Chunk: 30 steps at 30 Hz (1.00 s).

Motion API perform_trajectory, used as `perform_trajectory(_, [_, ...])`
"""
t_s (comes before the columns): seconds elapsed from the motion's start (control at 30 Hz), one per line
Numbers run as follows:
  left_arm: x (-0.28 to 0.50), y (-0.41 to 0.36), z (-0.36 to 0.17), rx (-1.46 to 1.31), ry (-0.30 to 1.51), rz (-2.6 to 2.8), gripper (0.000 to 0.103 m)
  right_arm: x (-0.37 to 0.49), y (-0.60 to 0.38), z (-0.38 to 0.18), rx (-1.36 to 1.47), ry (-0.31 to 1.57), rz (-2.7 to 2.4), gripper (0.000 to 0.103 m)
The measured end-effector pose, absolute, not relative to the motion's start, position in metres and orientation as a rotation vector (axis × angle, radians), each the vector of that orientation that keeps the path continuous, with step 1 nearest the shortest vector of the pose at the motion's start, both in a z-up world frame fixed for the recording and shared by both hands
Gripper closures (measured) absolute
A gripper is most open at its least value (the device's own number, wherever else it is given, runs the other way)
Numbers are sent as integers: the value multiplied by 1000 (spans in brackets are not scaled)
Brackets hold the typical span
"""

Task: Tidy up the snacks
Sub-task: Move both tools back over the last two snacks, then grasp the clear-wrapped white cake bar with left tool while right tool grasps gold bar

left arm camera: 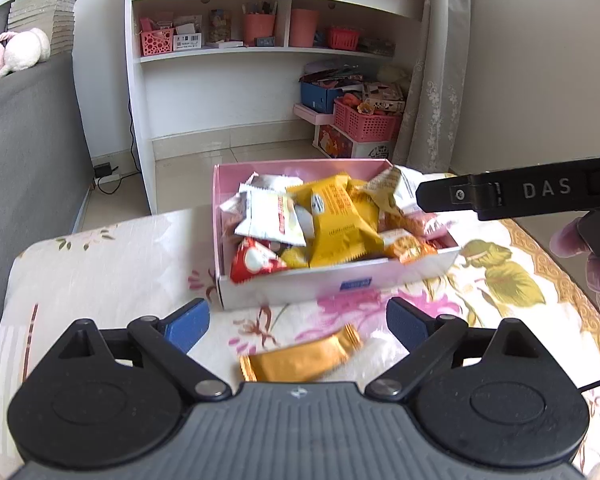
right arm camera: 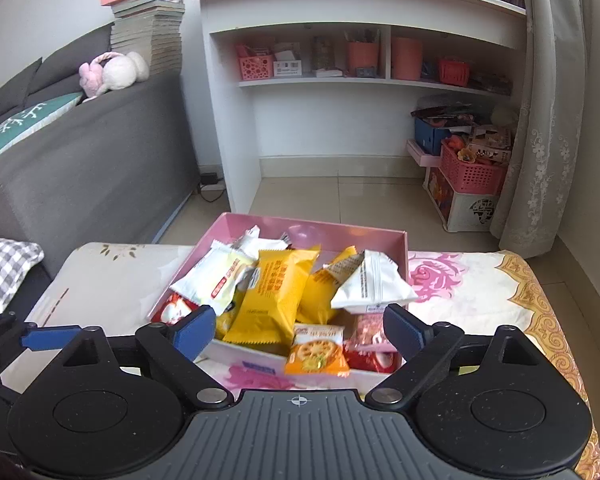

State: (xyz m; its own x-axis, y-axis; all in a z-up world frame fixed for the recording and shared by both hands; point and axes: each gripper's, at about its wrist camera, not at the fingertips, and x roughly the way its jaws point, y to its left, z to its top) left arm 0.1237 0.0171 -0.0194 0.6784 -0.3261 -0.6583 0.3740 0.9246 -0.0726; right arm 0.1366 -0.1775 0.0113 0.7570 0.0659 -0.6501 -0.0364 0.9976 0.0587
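Observation:
An open box (left arm camera: pixel 300 286), pink inside and white outside, stands on the flowered cloth and holds several snack packets, yellow (left arm camera: pixel 340 224), white (left arm camera: pixel 268 220) and red (left arm camera: pixel 252 262). A gold packet (left arm camera: pixel 300 358) lies on the cloth in front of the box, between the blue pads of my left gripper (left arm camera: pixel 298 308), which is open and not touching it. A black finger of my right gripper (left arm camera: pixel 460 196) reaches over the box's right corner. My right gripper (right arm camera: pixel 300 320) is open above the box's (right arm camera: pixel 340 232) near side, over an orange packet (right arm camera: pixel 316 354), holding nothing.
The table's flowered cloth (right arm camera: pixel 480 300) ends close behind the box. A grey sofa (right arm camera: pixel 100 152) stands to the left and a white shelf unit (right arm camera: pixel 340 60) behind. Pink baskets and boxes (right arm camera: pixel 472 172) sit on the floor at the right by a curtain. A hand (left arm camera: pixel 596 268) is at the right edge.

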Motion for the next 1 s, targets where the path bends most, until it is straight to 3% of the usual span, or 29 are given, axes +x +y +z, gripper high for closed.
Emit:
perform_trajectory(0.4, [95,32,-26,80,742,-392,0,96,-171,-15,78,736,74,8])
perform_trajectory(0.57, [84,38,-31,72,728,-410,0,82,-174,-21,65,747,73,7])
perform_trajectory(0.63, [83,37,-34,109,727,-417,0,75,-176,-22,63,740,83,2])
perform_trajectory(1.0, [92,43,-58,113,763,-429,0,50,-183,-39,-47,755,96,2])
